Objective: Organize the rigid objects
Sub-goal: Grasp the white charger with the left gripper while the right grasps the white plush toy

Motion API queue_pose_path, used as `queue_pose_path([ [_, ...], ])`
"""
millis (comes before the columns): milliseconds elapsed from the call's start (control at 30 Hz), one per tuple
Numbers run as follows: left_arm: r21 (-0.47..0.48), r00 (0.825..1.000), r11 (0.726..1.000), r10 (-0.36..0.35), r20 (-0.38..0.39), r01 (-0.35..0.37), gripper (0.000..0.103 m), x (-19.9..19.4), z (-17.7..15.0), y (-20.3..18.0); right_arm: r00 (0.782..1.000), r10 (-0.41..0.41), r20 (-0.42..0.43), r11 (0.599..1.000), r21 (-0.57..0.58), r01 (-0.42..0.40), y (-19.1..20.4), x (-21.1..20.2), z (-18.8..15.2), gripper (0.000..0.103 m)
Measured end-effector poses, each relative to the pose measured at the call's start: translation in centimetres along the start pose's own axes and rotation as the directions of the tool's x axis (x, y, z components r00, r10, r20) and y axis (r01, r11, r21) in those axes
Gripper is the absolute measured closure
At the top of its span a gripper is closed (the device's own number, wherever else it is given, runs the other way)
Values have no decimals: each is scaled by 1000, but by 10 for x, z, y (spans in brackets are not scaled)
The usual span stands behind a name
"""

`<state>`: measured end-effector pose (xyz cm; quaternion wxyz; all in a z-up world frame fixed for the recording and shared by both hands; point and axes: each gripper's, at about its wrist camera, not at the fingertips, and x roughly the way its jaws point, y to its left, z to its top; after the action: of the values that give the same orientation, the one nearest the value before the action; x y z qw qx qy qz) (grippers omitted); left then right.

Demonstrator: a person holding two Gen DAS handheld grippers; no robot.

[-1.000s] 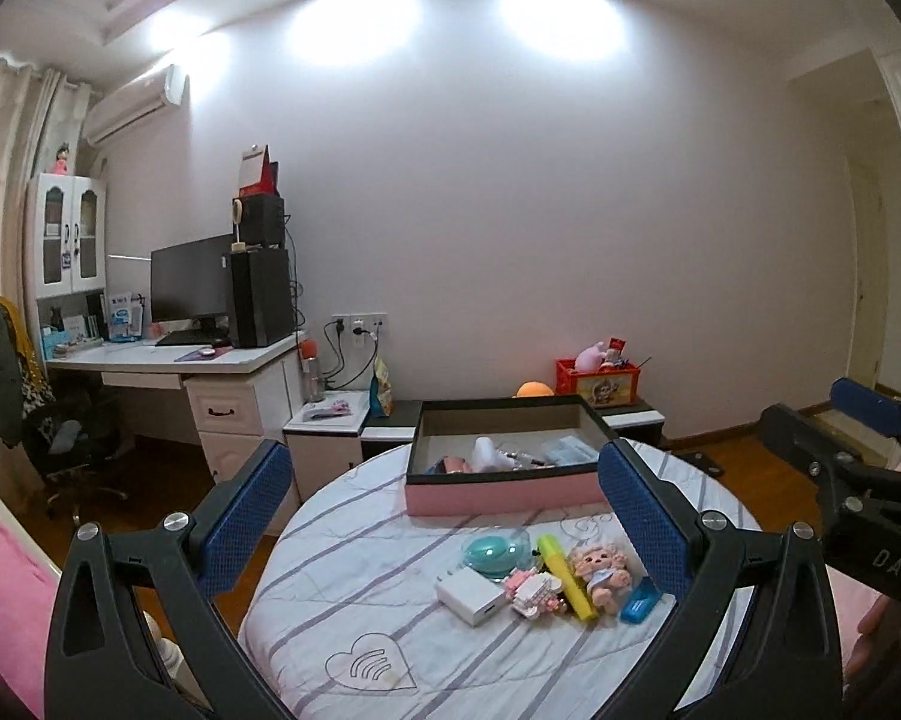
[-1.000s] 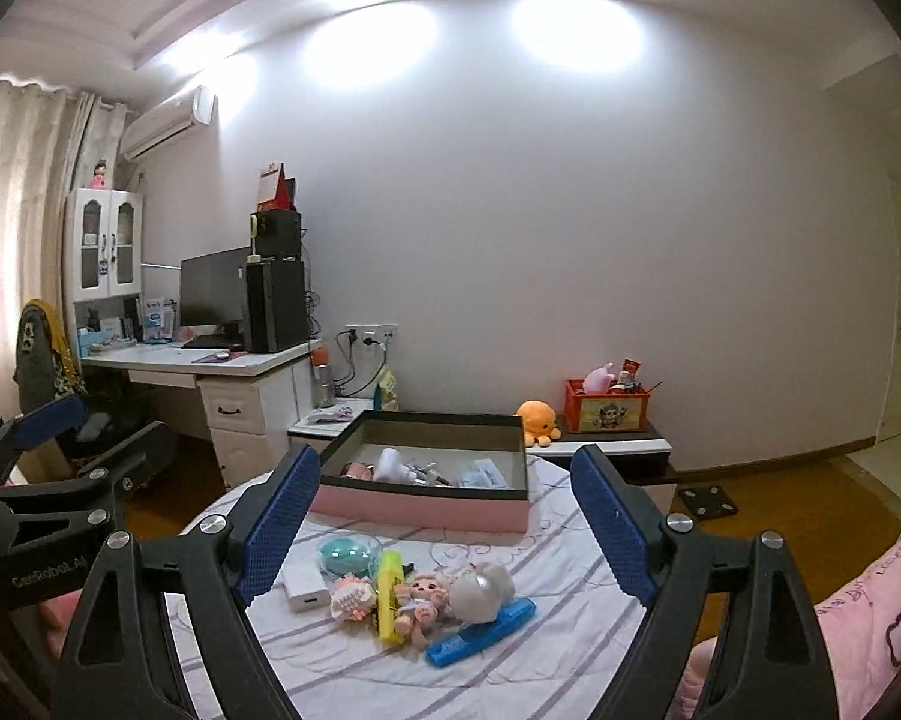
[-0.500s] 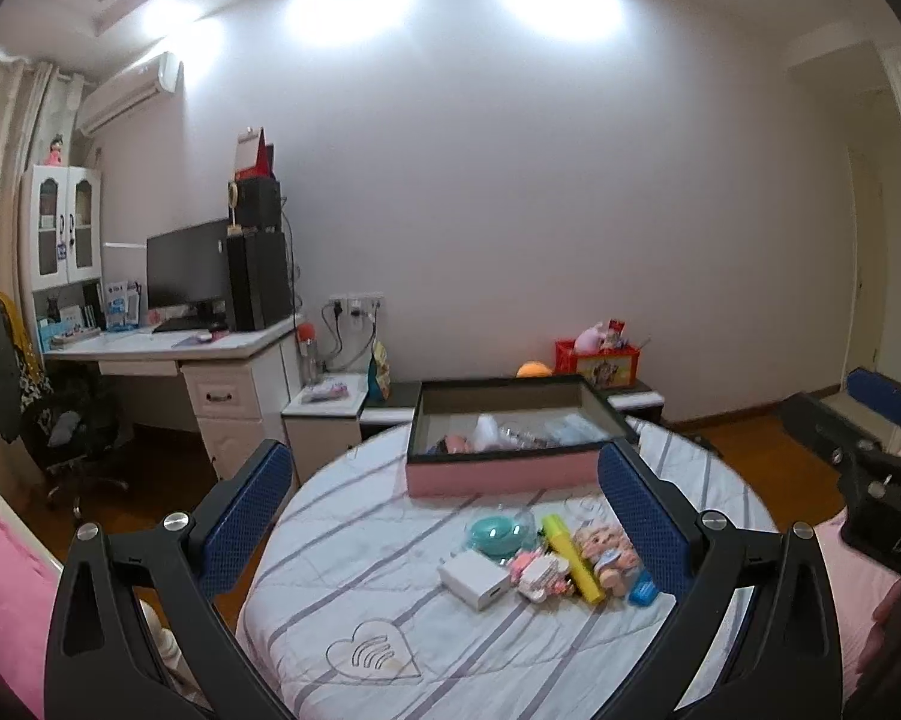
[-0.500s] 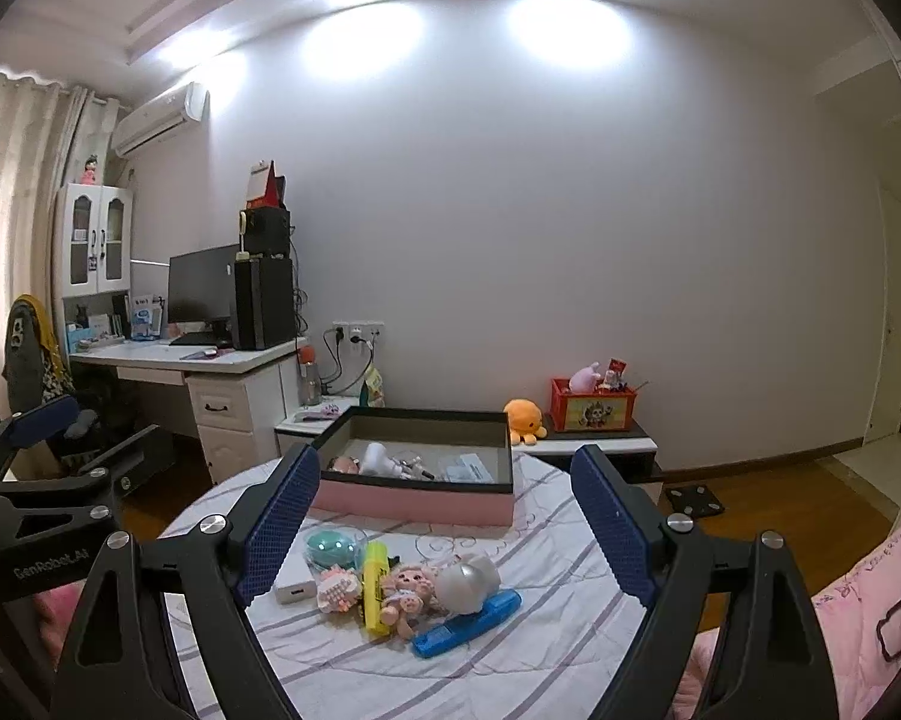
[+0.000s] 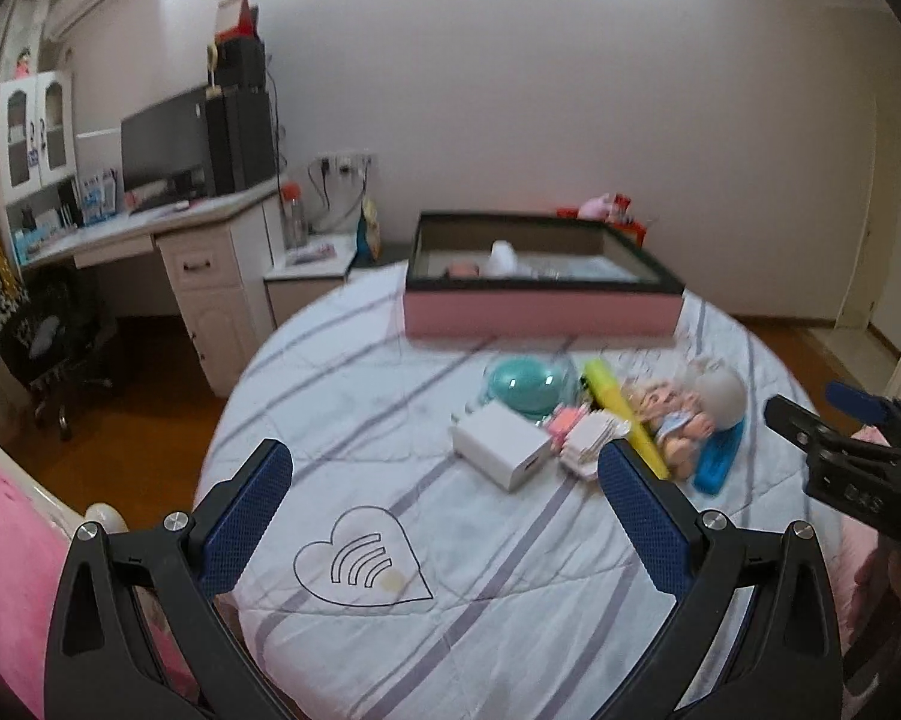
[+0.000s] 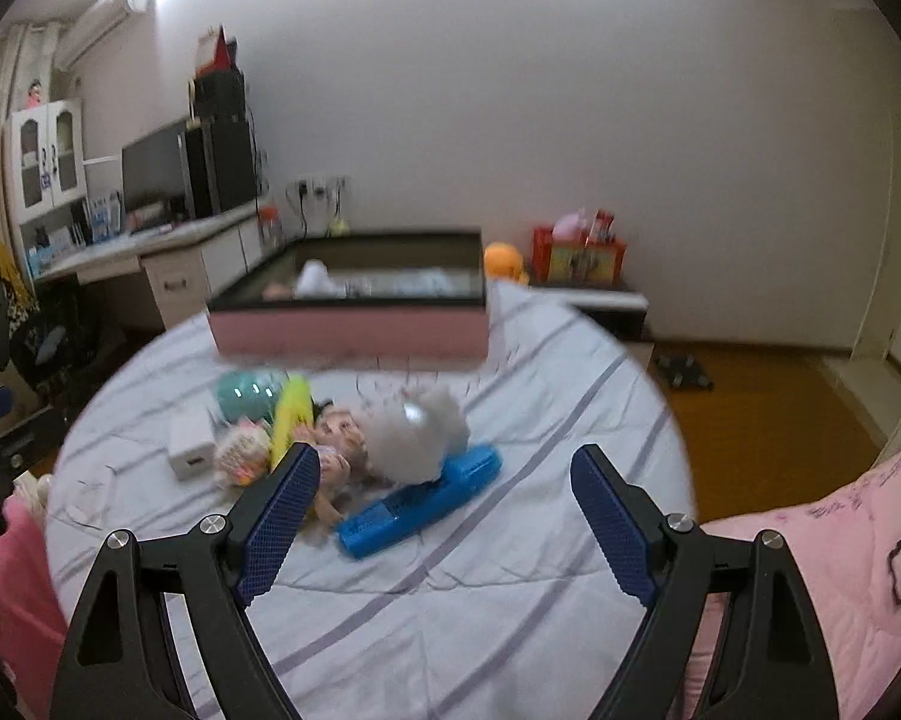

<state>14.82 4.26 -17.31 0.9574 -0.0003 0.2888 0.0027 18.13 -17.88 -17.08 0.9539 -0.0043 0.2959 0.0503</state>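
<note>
A pile of small objects lies on the round table (image 5: 390,630): a white charger block (image 5: 501,445), a teal round case (image 5: 521,385), a yellow highlighter (image 5: 621,417), a small doll (image 5: 669,420), a grey plush ball (image 6: 417,433) and a blue flat case (image 6: 420,501). A pink box with a black rim (image 5: 540,312) stands behind them and holds a few items. My left gripper (image 5: 444,516) is open and empty, in front of the pile. My right gripper (image 6: 444,525) is open and empty, just before the blue case.
The table carries a white striped cloth with a heart drawing (image 5: 360,558). A desk with a monitor (image 5: 162,150) stands at the left. A pink bed edge (image 6: 840,540) lies at the right. A low shelf with a red box (image 6: 576,258) stands behind the table.
Both grippers have tilted down and moved closer to the table; the pile of objects now looks larger and nearer. Both stay open.
</note>
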Motion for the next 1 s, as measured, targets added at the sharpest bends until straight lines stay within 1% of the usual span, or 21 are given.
queue_pose_path([
  [100, 10, 1000, 1000, 6, -29, -6, 0, 14, -2, -1, 1000, -1, -30, 1000, -6, 1, 0, 24, 6, 16],
  [200, 26, 998, 1000, 9, -59, -8, 0, 27, -3, -2, 997, -25, -79, 999, -38, 22, 1, 47, 13, 16],
  [233, 31, 998, 999, 12, -68, -10, 0, 31, -3, -2, 995, -21, -97, 999, -47, 17, 0, 53, 14, 16],
  [267, 36, 997, 999, 14, -78, -12, 0, 35, -4, -2, 993, -3, -115, 999, -46, -2, 0, 61, 18, 16],
  [367, 35, 995, 999, 15, -103, -11, 0, 47, -5, -1, 992, 12, -122, 999, -40, -17, -7, 70, 29, 16],
  [433, 28, 992, 1000, 12, -123, -9, 0, 55, -5, -1, 989, 47, -142, 999, -1, -48, -16, 79, 35, 16],
  [500, 28, 990, 1000, 8, -139, -4, 0, 63, -5, -1, 984, 67, -166, 998, 34, -62, -26, 91, 39, 16],
  [567, 36, 988, 999, 2, -152, 3, 0, 71, -6, -4, 972, 92, -214, 995, 48, -84, -31, 103, 39, 16],
  [633, 41, 986, 999, -13, -164, 20, 0, 78, -6, -7, 962, 116, -246, 993, 59, -105, -32, 112, 34, 16],
  [667, 42, 984, 999, -16, -179, 24, 0, 84, -6, -9, 961, 122, -249, 992, 63, -110, -31, 114, 32, 16],
  [733, 37, 980, 999, -26, -199, 34, 0, 94, -3, -12, 960, 141, -242, 989, 71, -127, -32, 113, 32, 21],
  [833, 22, 975, 998, -46, -219, 53, 0, 106, 2, -17, 960, 143, -241, 989, 58, -133, -30, 113, 33, 35],
  [867, 24, 974, 998, -47, -222, 53, 0, 108, 3, -19, 959, 155, -235, 988, 53, -147, -29, 111, 33, 46],
  [933, 34, 973, 999, -28, -227, 36, 0, 113, 6, -22, 966, 117, -230, 993, 21, -115, -28, 107, 33, 46],
  [1000, 33, 968, 999, -27, -249, 37, 0, 118, 6, -23, 971, 114, -211, 993, 28, -110, -32, 102, 31, 46],
])
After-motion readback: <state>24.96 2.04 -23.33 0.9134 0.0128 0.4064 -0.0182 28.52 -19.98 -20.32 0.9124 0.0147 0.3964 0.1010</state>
